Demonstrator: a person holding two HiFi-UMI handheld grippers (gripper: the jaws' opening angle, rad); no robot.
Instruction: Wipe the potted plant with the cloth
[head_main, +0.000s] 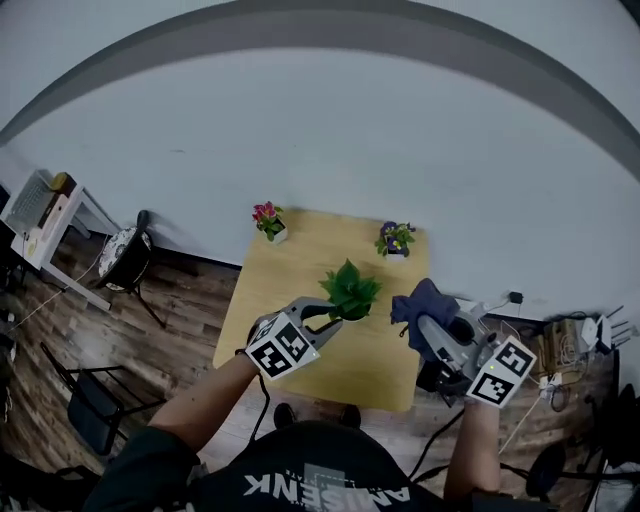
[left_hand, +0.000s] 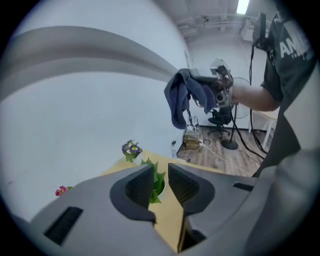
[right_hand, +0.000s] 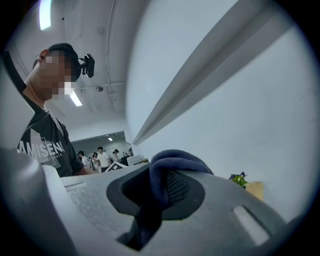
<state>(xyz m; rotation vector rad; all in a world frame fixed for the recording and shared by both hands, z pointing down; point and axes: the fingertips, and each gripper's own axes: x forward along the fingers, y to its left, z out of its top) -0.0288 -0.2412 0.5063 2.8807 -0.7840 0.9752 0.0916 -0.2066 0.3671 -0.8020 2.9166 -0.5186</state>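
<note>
Cloth (head_main: 426, 299) sits clamped in right hand-held gripper (head_main: 419, 327).

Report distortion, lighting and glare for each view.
Head view: heavy fisheye bends the grey stripe into an arc, and the table is evenly lit. Left gripper view: a black round vignette, and the ceiling light glares. Right gripper view: the cloth looms dark against the bright wall.

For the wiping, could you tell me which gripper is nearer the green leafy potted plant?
Left: the left gripper sits close left of the green leafy plant; the right gripper farther right.
</note>
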